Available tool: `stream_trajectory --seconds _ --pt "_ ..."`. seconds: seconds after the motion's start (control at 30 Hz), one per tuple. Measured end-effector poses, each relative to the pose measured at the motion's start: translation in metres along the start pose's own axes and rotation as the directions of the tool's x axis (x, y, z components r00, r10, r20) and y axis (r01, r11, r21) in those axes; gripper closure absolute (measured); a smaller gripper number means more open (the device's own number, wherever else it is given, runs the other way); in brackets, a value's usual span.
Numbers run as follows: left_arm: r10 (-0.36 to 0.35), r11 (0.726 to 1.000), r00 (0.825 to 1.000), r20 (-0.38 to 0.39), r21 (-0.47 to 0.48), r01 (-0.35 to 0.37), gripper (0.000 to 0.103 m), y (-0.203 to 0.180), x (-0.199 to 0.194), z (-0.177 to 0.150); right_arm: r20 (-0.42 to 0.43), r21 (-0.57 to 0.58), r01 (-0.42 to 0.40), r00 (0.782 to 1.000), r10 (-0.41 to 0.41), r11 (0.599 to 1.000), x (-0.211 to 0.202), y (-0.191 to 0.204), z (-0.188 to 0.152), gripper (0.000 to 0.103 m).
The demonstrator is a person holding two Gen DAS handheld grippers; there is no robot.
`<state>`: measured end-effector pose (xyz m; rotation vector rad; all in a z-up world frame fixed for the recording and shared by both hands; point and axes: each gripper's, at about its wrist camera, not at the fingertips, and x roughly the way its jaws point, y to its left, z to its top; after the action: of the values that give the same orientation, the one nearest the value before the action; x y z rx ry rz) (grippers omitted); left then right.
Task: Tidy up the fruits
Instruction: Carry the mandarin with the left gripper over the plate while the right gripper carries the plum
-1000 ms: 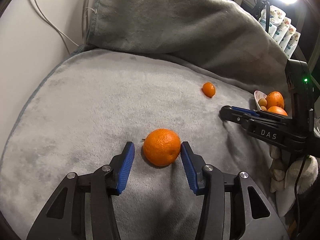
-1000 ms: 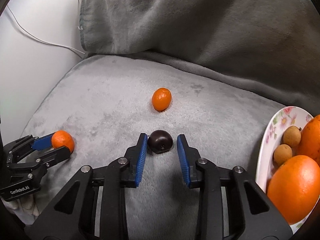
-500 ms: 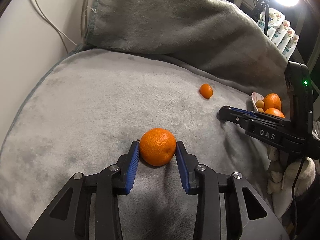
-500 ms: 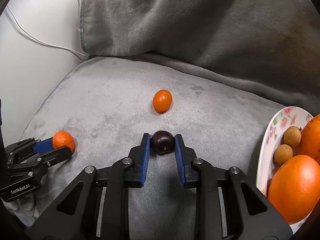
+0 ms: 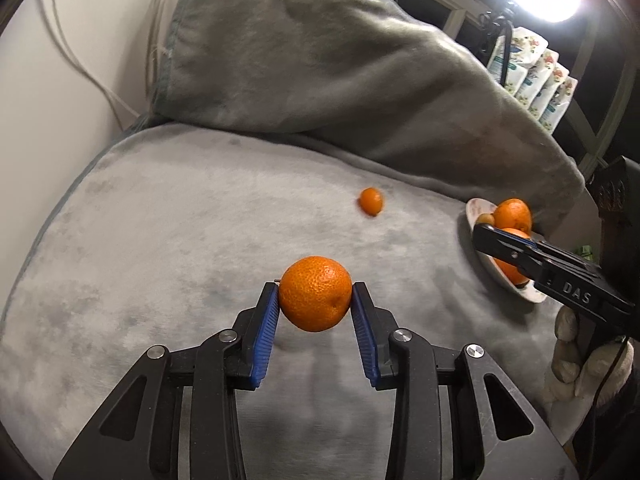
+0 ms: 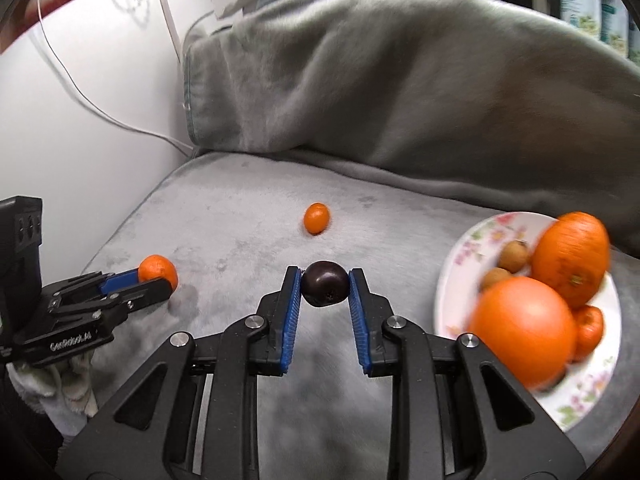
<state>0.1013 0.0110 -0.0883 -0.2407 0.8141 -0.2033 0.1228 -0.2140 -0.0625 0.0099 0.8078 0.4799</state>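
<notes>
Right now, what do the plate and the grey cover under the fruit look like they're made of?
Plate: glazed ceramic, likely, going by its glossy white surface with printed flowers; could be melamine. Grey cover: soft plush fleece or velour, matte, with brushed nap marks and folds.

**My two claws, up close**

My left gripper (image 5: 315, 312) is matte black, with ribbed blue pads (image 5: 267, 334) lining both fingers and round silver screws at the joints. White lettering runs along its side in the other camera's view. My right gripper (image 6: 324, 300) is built the same: black linkage arms with triangular cut-outs, blue pads, silver screws, "DAS" printed in white. I wear pale fuzzy gloves (image 5: 568, 356); a thin black cable hangs beside one.
</notes>
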Motion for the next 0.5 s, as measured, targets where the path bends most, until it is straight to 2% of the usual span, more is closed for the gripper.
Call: stream_trajectory --seconds 0.27,0.5 --pt "-0.041 0.998 0.999 0.013 0.053 0.04 0.068 -0.033 0.001 0.01 0.058 0.077 0.063 0.996 -0.068 0.995 -0.051 -0.047 -0.02 0.078" --pt "-0.079 0.992 0.997 0.002 0.097 0.079 0.068 -0.067 0.013 0.019 0.089 0.138 0.145 0.983 -0.158 0.98 -0.086 -0.088 -0.038 0.078"
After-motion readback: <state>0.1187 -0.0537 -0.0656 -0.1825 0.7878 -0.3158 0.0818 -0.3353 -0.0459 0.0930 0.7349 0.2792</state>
